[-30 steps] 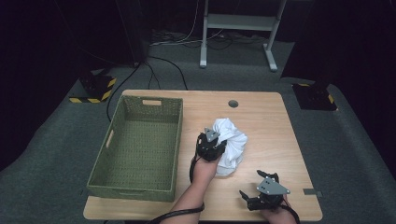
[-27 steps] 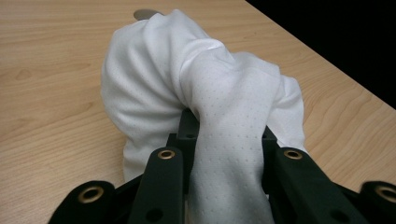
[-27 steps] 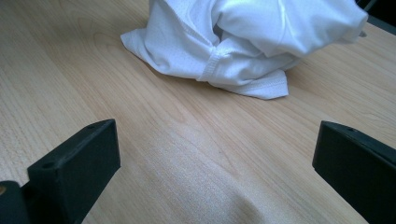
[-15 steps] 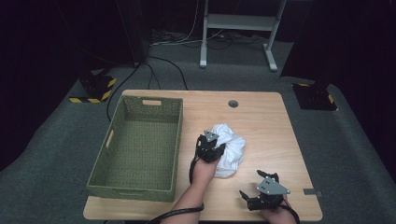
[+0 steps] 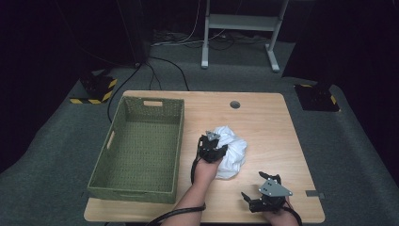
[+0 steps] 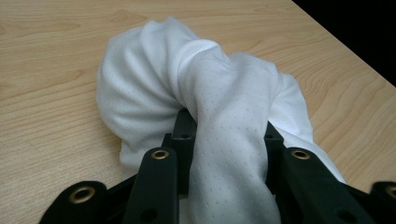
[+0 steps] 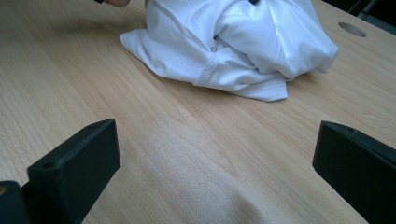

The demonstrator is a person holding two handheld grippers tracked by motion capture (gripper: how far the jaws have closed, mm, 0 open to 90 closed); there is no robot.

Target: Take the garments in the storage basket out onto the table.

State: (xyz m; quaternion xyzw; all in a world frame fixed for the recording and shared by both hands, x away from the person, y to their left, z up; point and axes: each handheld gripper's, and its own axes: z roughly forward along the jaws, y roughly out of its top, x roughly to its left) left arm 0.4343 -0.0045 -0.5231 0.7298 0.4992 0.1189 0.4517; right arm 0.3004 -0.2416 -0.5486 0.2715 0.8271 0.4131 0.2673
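A crumpled white cloth [image 5: 234,151] lies in a heap on the wooden table [image 5: 263,117], right of centre. My left gripper [image 5: 212,146] is at the cloth's left side. In the left gripper view, a thick fold of the cloth [image 6: 154,79] fills the gap in my left gripper [image 6: 229,128] and both pads press on it. Its jaws have just been opening a little, with the fold still between them. My right gripper [image 5: 253,184] rests near the table's front edge, open, nothing between its fingers. From my right gripper [image 7: 217,140] the cloth [image 7: 243,42] lies ahead, apart.
A green woven basket [image 5: 153,101] takes up the left half of the table. A round cable hole [image 5: 235,104] sits near the far edge. Bare wood stretches right of the cloth. Grey carpet, cables and a metal stand lie beyond the table.
The left gripper and the cloth have shifted slightly toward the near side, and the heap sits a little lower. The right gripper has kept still.
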